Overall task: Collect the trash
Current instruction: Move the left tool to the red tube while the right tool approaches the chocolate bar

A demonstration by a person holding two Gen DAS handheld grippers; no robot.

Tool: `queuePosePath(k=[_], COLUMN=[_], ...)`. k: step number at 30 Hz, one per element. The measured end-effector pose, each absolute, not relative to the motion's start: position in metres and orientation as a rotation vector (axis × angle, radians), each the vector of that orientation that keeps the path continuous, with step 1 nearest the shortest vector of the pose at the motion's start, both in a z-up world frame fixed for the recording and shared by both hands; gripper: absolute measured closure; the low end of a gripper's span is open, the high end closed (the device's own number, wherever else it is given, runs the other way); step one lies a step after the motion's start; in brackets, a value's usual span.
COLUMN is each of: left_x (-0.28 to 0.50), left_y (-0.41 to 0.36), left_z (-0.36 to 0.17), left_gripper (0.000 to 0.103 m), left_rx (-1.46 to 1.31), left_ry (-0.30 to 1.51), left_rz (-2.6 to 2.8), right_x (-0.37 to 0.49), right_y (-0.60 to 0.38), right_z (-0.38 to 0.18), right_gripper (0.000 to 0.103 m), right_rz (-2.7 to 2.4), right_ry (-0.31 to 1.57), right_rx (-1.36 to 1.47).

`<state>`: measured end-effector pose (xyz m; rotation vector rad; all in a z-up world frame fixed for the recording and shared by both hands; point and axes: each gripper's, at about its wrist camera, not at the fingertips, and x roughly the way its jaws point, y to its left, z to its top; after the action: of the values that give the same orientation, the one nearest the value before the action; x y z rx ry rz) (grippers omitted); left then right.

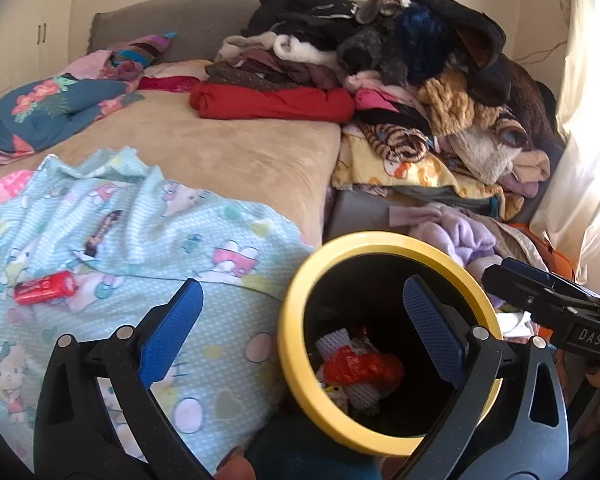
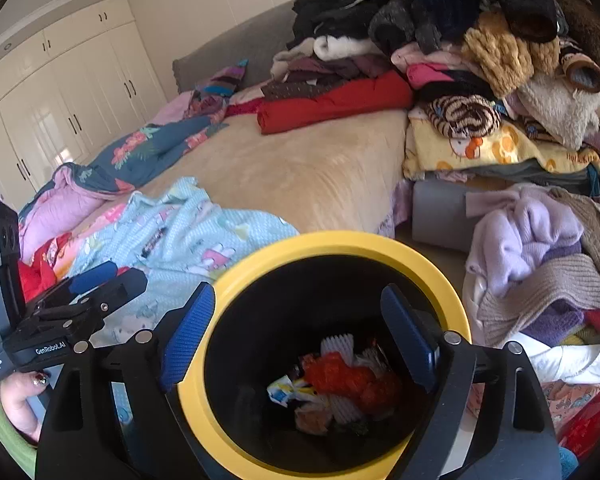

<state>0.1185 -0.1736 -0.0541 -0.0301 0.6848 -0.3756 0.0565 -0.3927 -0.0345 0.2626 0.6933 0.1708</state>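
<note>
Black two-finger tools with blue pads
Left tool (image 1: 302,328), right tool (image 2: 300,336): silver screws; white lettering; green sleeve (image 2: 4,420) at lower left.

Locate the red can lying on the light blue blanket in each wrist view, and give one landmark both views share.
Left wrist view: the red can lies at the left edge on the light blue blanket, left of the left gripper.
Right wrist view: not visible as far as I can tell; the other gripper's body covers that part of the blanket.
Shared landmark: the yellow-rimmed bin, low in both views.
</note>
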Motion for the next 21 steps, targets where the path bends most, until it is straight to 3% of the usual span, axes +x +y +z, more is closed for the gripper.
queuePosePath(k=[21], left_x=[0.121], left_y=[-0.075], left_z=[-0.046], left_gripper=[0.011], left_rx=[-0.141], left_ry=[0.617], left_rz=[-0.214], right_x=[0.091], right_y=[-0.292], right_z=[-0.010], right_gripper=[0.017], right_rz=[0.293], right_ry=[0.664], right_rx=[0.159])
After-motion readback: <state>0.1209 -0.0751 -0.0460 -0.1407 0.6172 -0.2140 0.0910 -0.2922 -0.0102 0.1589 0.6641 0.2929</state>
